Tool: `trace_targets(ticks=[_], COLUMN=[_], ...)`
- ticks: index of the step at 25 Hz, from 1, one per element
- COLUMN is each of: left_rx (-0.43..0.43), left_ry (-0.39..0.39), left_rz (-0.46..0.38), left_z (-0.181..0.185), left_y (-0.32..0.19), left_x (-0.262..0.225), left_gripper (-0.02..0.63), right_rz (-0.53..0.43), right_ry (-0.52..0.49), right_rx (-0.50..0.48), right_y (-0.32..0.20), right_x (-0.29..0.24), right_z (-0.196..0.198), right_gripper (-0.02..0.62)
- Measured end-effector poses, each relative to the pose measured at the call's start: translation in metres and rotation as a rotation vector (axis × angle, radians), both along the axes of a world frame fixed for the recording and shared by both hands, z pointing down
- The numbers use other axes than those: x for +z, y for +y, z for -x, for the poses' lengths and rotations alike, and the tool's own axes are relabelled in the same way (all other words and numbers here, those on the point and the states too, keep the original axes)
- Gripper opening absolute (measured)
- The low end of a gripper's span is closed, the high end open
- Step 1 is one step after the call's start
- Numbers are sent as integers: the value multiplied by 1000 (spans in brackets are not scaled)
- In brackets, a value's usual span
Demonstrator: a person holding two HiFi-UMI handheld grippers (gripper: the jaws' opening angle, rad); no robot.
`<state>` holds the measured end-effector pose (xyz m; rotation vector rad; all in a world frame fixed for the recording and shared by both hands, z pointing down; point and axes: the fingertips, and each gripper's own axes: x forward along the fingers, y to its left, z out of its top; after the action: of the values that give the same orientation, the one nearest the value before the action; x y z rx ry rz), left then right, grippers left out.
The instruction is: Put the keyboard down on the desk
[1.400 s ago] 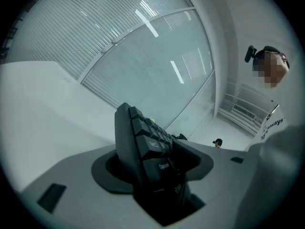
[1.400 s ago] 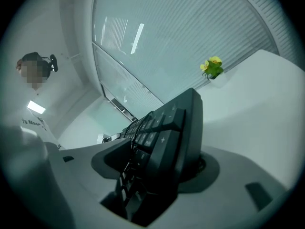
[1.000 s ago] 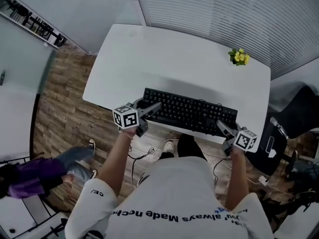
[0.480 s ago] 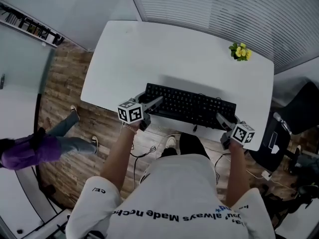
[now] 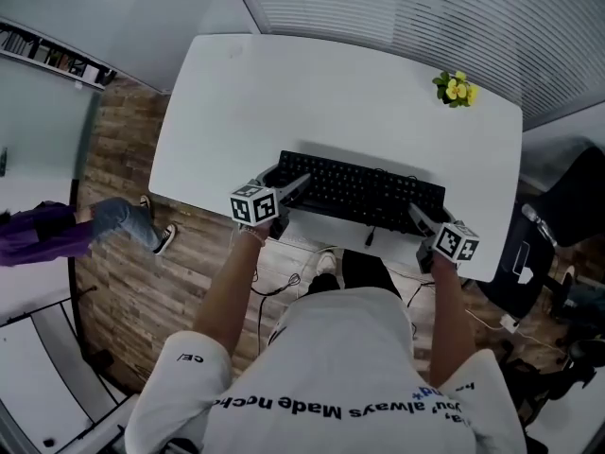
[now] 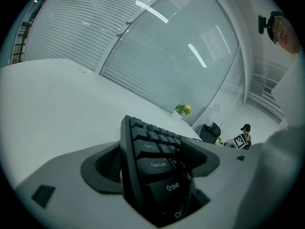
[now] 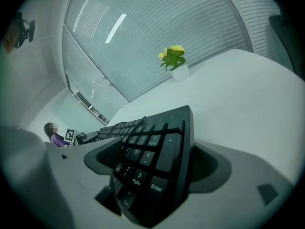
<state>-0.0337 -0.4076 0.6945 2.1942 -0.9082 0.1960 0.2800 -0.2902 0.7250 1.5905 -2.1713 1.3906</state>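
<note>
A black keyboard (image 5: 359,192) lies flat on the white desk (image 5: 331,93), along its near edge. My left gripper (image 5: 286,180) is at the keyboard's left end. In the left gripper view that end (image 6: 152,161) sits between the opening jaws, and a thin gap shows beside the left pad. My right gripper (image 5: 427,214) is at the number-pad end (image 7: 152,161), which also sits between opening jaws. Neither pair of pads visibly presses on the keyboard.
A small pot of yellow flowers (image 5: 454,90) stands at the desk's far right corner. A dark office chair (image 5: 567,206) is to the right of the desk. On the wooden floor at the left, a person (image 5: 57,230) walks by. Cables hang below the near edge.
The keyboard and both grippers sit a little further in over the desk than before. The person on the floor at the left has walked on.
</note>
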Motion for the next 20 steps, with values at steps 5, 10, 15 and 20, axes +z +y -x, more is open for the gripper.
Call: trace_targets(ticks=[5,10,15,20], left_rx=[-6,-8,-19,-21], left_ry=[-71,-154,-200,-222], left_rz=[-1,-17,-30,-26], left_z=[-2,0,4,4], left_y=[-1,-2,-4,-3], left_x=[13,24,28,31], left_gripper=[385,391,391,391], right_rz=[29,44,64,102], right_ry=[49,98,133,181], right_rx=[23,42,54,72], right_y=[1,1,0,0], right_x=[12,16,18,21], right_z=[-6,-7,-5,-7], right_gripper=[453,460,465,463])
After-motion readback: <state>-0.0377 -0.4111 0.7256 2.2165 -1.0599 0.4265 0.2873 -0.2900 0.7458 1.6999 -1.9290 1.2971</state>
